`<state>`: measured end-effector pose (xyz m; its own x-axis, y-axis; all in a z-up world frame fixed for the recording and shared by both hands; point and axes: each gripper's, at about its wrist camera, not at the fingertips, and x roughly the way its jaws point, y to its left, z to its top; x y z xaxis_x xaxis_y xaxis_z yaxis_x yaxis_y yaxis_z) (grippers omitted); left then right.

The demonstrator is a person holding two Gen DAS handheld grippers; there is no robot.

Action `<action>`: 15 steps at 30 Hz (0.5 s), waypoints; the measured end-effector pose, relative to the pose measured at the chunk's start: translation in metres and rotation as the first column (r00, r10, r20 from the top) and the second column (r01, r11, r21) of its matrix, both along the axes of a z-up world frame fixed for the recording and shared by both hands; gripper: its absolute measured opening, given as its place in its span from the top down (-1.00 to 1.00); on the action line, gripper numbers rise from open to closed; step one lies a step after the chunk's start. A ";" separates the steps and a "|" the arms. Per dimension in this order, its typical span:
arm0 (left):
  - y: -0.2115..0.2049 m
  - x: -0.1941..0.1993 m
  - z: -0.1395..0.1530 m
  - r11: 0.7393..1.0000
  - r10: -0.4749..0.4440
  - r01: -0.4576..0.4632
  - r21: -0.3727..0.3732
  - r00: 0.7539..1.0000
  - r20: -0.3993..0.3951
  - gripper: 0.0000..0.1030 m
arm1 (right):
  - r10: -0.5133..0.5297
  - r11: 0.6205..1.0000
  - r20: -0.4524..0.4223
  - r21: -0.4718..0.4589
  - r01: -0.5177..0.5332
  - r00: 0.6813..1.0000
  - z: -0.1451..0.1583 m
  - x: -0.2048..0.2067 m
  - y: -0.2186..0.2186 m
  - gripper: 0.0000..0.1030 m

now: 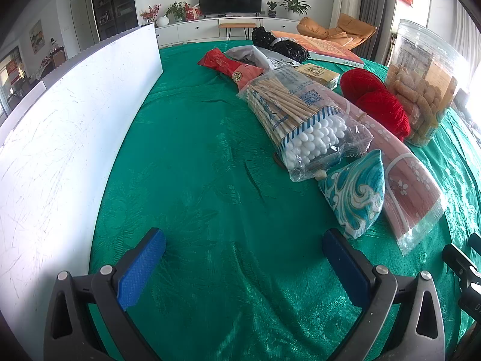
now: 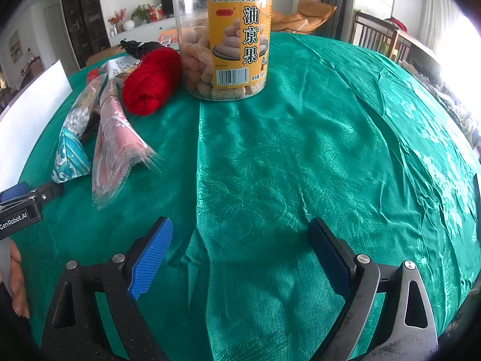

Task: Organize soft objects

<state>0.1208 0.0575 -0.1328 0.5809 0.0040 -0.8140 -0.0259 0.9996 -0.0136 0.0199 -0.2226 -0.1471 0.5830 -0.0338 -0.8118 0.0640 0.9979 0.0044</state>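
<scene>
Both tongs stand with their jaws wide apart and nothing between them, so the step in hand looks like choosing and approaching a first soft item.

From the left wrist view, the left gripper point(image 1: 243, 267) hovers over bare green tablecloth point(image 1: 195, 165). Taking the snack jar point(image 1: 421, 84) as landmark: the red yarn point(image 1: 375, 102) lies touching its left side, the pink packet point(image 1: 412, 186) runs from the yarn toward the camera, the teal pouch point(image 1: 354, 192) leans against that packet's left edge, and the cotton swab bag point(image 1: 303, 120) lies left of the pouch, overlapping the packet. A white board point(image 1: 75, 114) stands far left of the jar. The pouch is nearest; I would come in low along the cloth and pinch its bulging middle, not the corner tucked under the swab bag.

From the right wrist view, the right gripper point(image 2: 240, 258) also hangs over empty cloth, with the snack jar point(image 2: 222, 36) straight ahead. The red yarn point(image 2: 150, 81) presses against the jar's left side; gripping it across the skein should avoid nudging the jar. The teal pouch point(image 2: 70, 156) and pink packet point(image 2: 117, 147) lie left of the jar, nearer the camera.
</scene>
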 end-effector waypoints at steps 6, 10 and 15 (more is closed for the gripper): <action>0.000 0.000 0.000 1.000 0.000 0.000 0.000 1.000 0.000 -1.00 | 0.000 1.000 0.000 0.000 0.000 1.000 0.000 0.001 -0.001 -0.81; 0.000 0.000 0.000 1.000 0.000 0.000 0.000 1.000 0.000 -1.00 | 0.000 1.000 0.000 0.000 0.000 1.000 0.000 0.000 0.000 -0.81; 0.000 0.000 0.000 1.000 0.000 0.000 0.000 1.000 0.000 -1.00 | 0.000 1.000 0.000 0.000 0.000 1.000 0.000 0.000 0.000 -0.81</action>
